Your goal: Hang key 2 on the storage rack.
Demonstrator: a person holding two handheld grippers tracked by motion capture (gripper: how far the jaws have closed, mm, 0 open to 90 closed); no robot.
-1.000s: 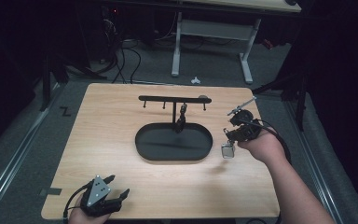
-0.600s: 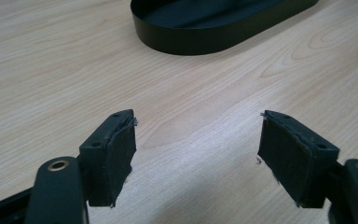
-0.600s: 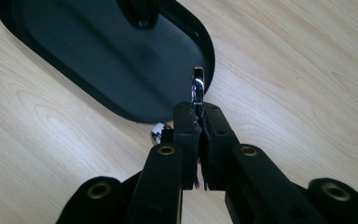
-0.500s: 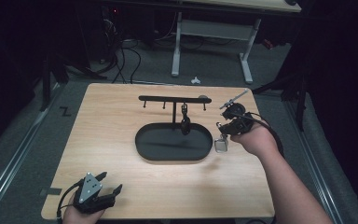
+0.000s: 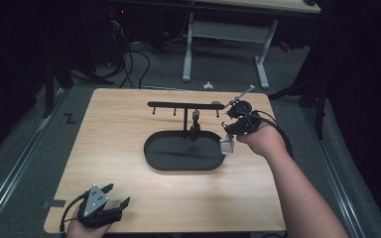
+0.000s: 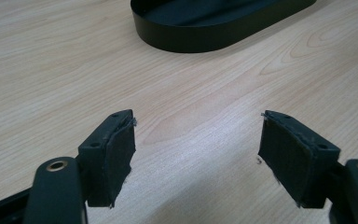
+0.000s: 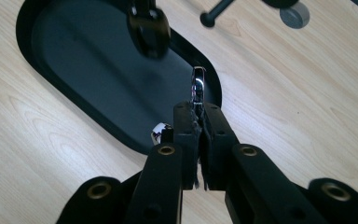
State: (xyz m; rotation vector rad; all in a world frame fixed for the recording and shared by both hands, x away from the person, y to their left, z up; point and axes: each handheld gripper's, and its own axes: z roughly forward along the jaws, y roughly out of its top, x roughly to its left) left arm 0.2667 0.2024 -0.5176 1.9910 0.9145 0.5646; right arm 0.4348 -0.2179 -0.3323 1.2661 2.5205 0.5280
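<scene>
1. Right gripper view: the right gripper [image 7: 199, 122] has its jaws clenched on a small shiny silver metal ring [image 7: 198, 88], whose edge stands up just beyond the jaw tips; a chrome glint shows low at their left side.
2. Beyond the jaws lies the black oval metal tray [image 7: 42, 86], with a dark hanging piece [image 7: 148, 30] above it.
3. High view: the ring's tag [image 5: 226, 145] hangs under the jaws at the tray's right rim, beneath the black T-shaped bar stand [image 5: 186, 105].
4. Handling, as judged: light, stiff, slippery metal; a grip across the flat band is best, since a thin edge may twist out.
5. Room: the bar's pegs and tray rim crowd the jaws ahead; open light wooden worktop [image 5: 129, 114] lies to their right.
6. Left gripper [image 6: 196, 154]: jaws released, nothing between, over bare worktop.
</scene>
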